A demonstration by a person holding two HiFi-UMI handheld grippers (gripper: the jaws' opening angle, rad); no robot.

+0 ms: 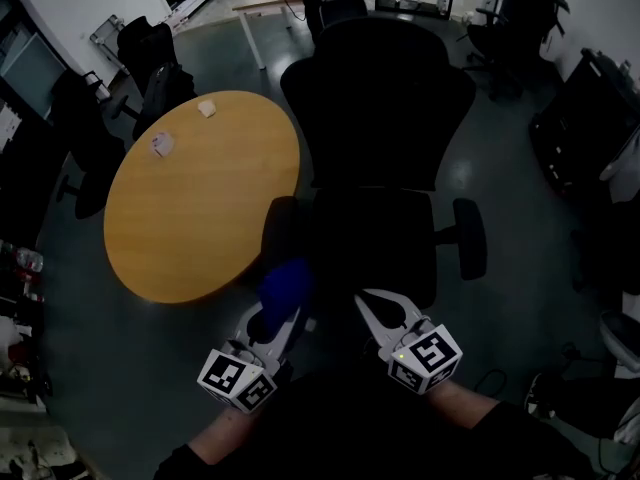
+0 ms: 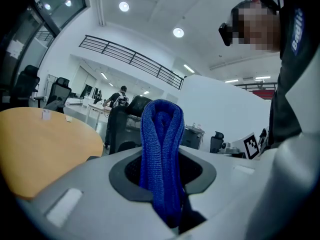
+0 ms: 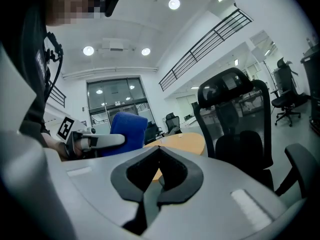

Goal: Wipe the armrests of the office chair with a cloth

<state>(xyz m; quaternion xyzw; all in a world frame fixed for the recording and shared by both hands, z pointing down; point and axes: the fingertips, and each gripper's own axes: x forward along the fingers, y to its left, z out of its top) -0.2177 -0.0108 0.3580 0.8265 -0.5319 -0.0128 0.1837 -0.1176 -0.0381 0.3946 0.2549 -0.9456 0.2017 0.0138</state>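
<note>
L gripper is clenched on the folded blue cloth, which it holds just below the chair's left armrest, prob. to start wiping there. R gripper is closed w/ nothing inside, waiting by the seat front.

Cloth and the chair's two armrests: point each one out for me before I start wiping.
cloth (image 2: 161, 149): left gripper view, middle of the blue fold standing between the jaws.
armrest at the view's left (image 1: 278, 228): head view, middle of its pad.
armrest at the view's right (image 1: 469, 238): head view, middle of its pad.
</note>
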